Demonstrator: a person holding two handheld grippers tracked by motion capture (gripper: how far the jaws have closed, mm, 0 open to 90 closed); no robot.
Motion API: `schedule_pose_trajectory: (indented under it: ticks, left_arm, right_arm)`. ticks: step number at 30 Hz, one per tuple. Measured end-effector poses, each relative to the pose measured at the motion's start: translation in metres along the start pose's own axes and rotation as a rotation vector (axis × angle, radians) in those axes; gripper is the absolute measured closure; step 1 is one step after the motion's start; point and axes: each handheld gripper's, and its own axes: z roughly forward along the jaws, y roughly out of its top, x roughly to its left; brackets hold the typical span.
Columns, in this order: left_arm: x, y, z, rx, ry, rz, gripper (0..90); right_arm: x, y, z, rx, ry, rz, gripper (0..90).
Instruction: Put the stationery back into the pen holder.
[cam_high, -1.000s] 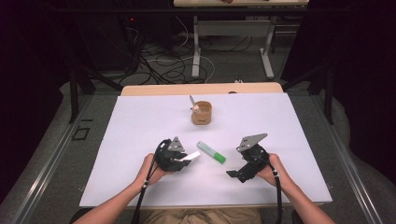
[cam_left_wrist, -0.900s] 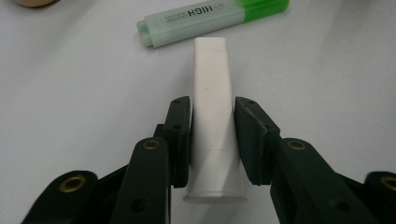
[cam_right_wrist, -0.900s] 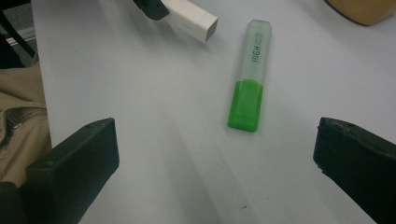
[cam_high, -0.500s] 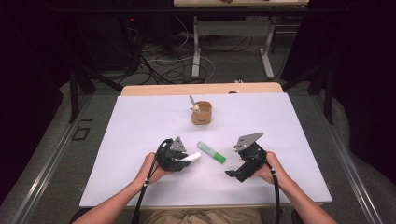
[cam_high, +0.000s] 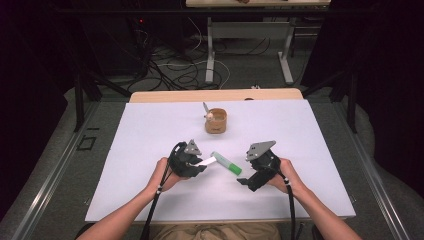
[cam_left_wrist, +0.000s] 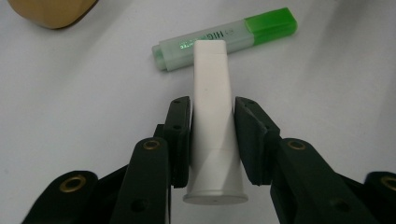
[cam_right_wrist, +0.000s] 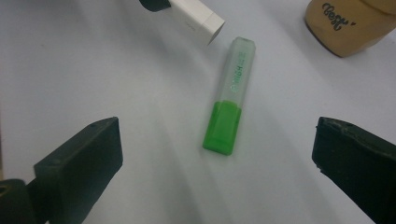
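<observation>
A lab or test room, set up for recording. A white board (cam_high: 150, 150) covers a plain table (cam_high: 215, 95) under a fixed overhead camera. Loose cables (cam_high: 165, 65) lie tangled on the grey floor (cam_high: 60, 150) behind it. A 2nd table's metal legs (cam_high: 210, 50) stand further back, with dark curtains (cam_high: 385, 75) closing off both sides.

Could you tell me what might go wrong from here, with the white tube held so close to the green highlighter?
The left gripper clamps the white plastic tube, whose tip hangs just over the green highlighter lying on the white table; a small dip could knock it away. The open right gripper could push the highlighter towards the tan wooden cup rather than straddling it.
</observation>
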Motion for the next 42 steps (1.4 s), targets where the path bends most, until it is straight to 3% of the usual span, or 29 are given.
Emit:
schedule_pose_trajectory:
  ticks: [7,12,15,22,35,42]
  left_arm:
    - [0.007,0.017,0.004,0.016,0.002,-0.012,68.0]
    - [0.015,0.029,0.006,0.042,-0.021,0.04,68.0]
    - [0.021,0.034,0.008,0.054,-0.028,0.063,68.0]
    - [0.027,0.042,0.014,0.068,-0.006,0.139,68.0]
    - [0.026,0.064,0.019,0.129,-0.019,0.33,68.0]
    - [0.026,0.068,0.021,0.129,-0.041,0.377,67.9]
  right_arm:
    - [-0.005,0.009,0.009,-0.009,-0.026,-0.03,3.8]
    - [-0.012,0.014,0.016,-0.008,-0.027,-0.054,6.8]
    - [-0.015,0.017,0.018,-0.011,-0.054,-0.082,9.1]
    - [-0.022,0.025,0.024,-0.025,-0.103,-0.153,17.8]
    - [-0.038,0.041,0.044,-0.03,-0.055,-0.264,42.8]
    - [-0.042,0.049,0.052,-0.011,-0.012,-0.341,53.5]
